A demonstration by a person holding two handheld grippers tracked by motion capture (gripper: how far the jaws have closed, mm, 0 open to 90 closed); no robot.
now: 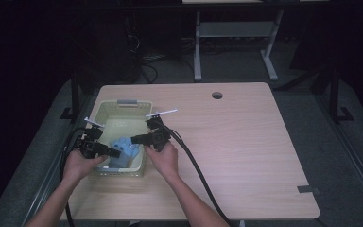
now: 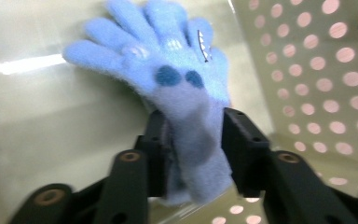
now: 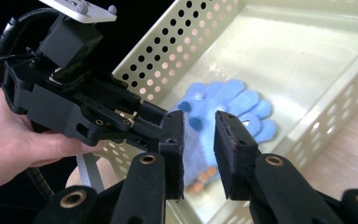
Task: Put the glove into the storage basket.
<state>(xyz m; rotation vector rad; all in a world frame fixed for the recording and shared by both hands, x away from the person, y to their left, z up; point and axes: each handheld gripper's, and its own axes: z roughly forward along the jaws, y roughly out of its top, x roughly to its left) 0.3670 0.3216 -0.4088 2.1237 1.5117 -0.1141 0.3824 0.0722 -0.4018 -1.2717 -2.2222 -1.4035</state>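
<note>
Already the left gripper (image 2: 193, 140) pinches the blue glove's (image 2: 177, 88) cuff inside the basket (image 1: 105, 109); right gripper (image 3: 199, 154) fingers hover spread, lifting remains.

Soft fuzzy blue knit glove (image 2: 177, 88) with darker felt-like spots, glossy smooth pale plastic basket (image 3: 354, 70) with perforated walls and a shiny floor, matt black hard plastic left gripper (image 2: 193, 144), rough dark pads (image 3: 230, 154) on right gripper (image 3: 199, 154), matt light wood-grain table (image 1: 246, 142)
</note>
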